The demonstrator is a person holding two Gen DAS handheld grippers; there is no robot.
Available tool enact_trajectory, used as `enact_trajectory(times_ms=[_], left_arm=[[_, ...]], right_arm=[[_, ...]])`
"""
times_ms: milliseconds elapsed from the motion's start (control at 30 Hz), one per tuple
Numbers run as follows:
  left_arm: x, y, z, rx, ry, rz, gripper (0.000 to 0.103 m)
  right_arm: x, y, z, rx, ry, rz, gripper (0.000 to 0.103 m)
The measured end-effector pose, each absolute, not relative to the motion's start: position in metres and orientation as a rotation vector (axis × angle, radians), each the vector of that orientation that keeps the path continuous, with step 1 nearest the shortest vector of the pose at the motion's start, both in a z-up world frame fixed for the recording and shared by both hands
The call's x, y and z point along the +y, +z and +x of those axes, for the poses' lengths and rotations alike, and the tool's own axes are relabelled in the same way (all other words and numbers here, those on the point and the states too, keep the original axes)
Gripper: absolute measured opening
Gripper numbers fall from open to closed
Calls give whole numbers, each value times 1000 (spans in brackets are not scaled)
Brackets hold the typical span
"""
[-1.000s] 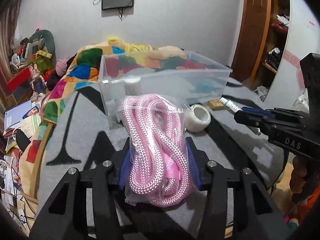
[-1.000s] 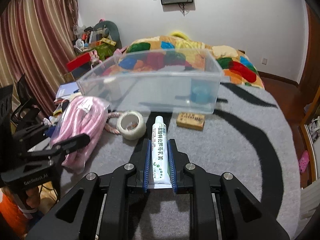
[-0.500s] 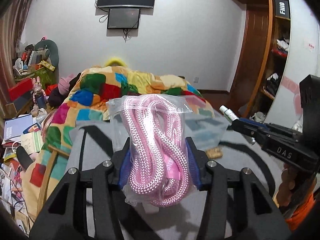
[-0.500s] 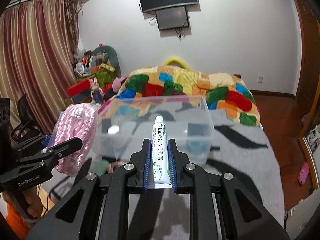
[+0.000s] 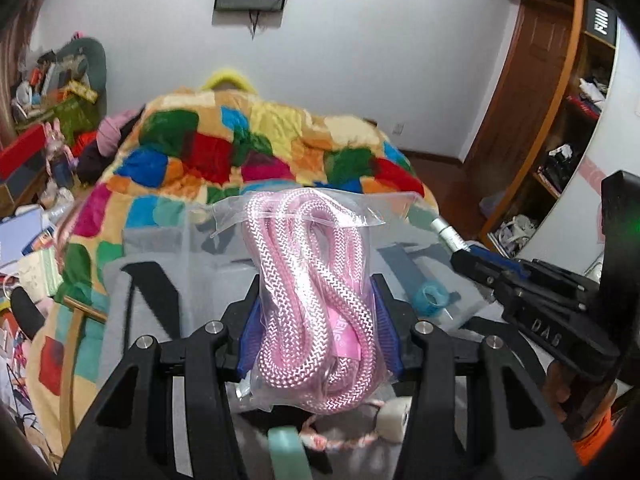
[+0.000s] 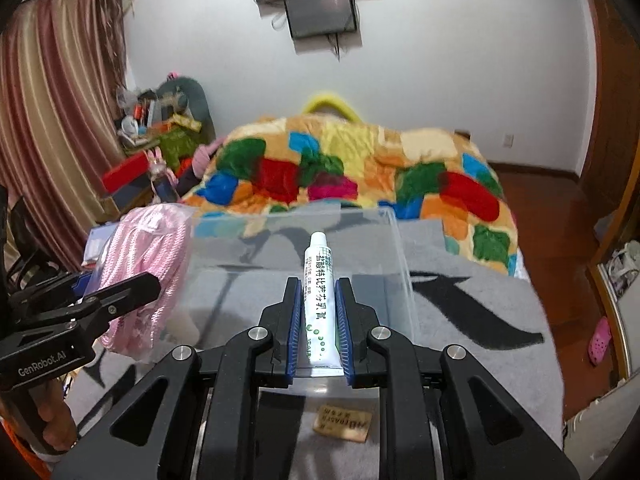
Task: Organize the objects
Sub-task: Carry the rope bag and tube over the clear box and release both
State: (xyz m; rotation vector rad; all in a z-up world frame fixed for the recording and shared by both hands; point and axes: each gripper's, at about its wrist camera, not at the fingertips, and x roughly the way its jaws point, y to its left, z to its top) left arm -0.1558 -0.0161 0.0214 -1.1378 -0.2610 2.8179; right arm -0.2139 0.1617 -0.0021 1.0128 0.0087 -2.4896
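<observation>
One bagged pink rope [image 5: 316, 304] sits clenched between the left gripper's [image 5: 318, 320] jaws; one white tube [image 6: 319, 300] is clamped between the right gripper's [image 6: 318, 320] jaws, both above one clear bin [image 6: 396, 240].

Both grippers are tipping back down toward the clear bin [image 6: 304, 248], now seen from above. Tape roll [image 5: 394, 420] and wooden block [image 6: 345, 421] are reappearing below.
</observation>
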Motion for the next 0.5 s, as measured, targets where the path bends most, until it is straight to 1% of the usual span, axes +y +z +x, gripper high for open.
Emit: enact_trajectory(times_ms=[100,200,400,433,500], left_arm=[[-10,20,-167,-238,2805,-1158,50],[3,19,-176,-165,2805,-1176,50],[15,4,-188,-97,2773,-1254,51],[14,4,-186,-110,2758,-1255,51],[15,6,-181,-116,2741,-1239,51]], right_arm=[[156,-14,-224,38,-2460,1069,15],[154,-20,-227,73,-2448,1093,15],[151,-23,-225,125,-2403,1116,16],[153,-21,-221,133,-2398,1107,16],[155,-19,-216,139,-2403,1093,22]])
